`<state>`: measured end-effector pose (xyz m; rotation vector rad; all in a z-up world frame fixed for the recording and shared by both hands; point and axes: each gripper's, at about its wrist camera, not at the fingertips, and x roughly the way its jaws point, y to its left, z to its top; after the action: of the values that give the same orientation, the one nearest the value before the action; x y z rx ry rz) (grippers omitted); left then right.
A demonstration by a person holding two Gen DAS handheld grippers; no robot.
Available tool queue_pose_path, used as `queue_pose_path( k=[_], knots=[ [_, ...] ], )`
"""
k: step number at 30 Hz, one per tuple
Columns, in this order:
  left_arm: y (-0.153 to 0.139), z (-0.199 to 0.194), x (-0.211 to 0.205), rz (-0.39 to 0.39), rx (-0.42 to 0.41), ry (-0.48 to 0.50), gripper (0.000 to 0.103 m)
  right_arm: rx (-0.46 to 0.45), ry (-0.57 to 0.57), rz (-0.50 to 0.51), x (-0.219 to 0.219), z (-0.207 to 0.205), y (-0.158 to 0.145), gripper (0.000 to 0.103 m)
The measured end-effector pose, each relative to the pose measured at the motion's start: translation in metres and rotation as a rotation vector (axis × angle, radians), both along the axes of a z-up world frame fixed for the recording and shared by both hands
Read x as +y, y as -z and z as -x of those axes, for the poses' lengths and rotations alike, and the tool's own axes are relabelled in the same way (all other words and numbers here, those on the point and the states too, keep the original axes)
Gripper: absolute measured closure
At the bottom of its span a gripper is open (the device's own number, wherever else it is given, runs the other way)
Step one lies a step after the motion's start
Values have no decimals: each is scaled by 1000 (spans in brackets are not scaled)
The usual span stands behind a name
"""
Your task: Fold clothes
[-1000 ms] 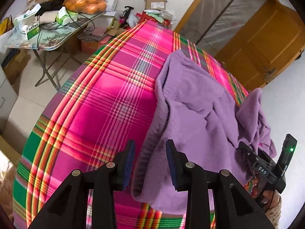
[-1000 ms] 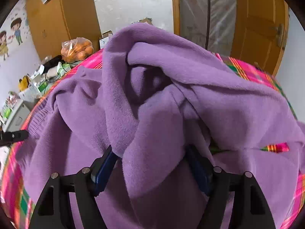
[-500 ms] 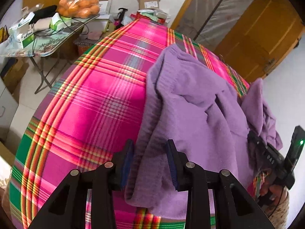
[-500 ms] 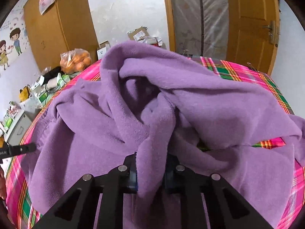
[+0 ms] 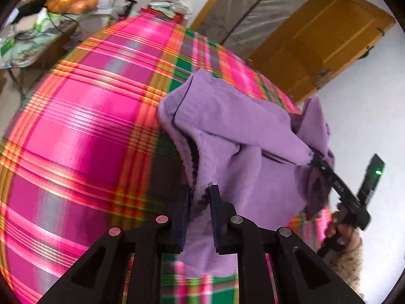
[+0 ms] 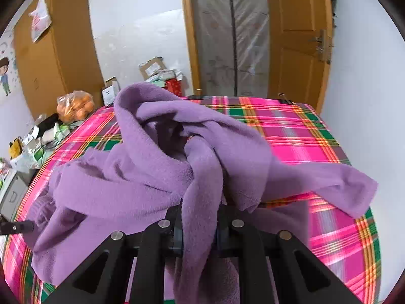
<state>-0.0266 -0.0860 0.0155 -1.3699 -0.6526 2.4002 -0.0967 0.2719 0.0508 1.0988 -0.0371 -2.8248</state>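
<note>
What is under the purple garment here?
The purple garment, pinched by the right gripper and left gripper, lies bunched on the pink plaid cloth. Anything beneath its folds is hidden.

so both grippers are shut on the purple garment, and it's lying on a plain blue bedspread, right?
Not quite: the bedspread is pink-and-green plaid, not plain blue, as the right wrist view shows. The rest holds: the right gripper and left gripper each have jaws closed on the purple garment.
</note>
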Motion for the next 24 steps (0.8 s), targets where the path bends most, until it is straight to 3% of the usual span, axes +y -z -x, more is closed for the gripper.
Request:
queue_pose_path(
  k=[9,15,19,20,24],
  knots=[
    [-19,-7,43,-90,21,132,90,46,108,-23,49,9,-35,87],
    [-13,-11,70,-80,-19,221,90,-38,138,-106,53,20,-14,86],
    [-6,-6,73,-51,-44,224,90,-62,106,-189,40,9,0,80],
    [-6,-6,70,-47,-47,214,90,-65,105,-215,37,5,2,74],
    [-9,-3,59,-42,-43,194,90,-56,177,-289,30,-17,0,64]
  ],
)
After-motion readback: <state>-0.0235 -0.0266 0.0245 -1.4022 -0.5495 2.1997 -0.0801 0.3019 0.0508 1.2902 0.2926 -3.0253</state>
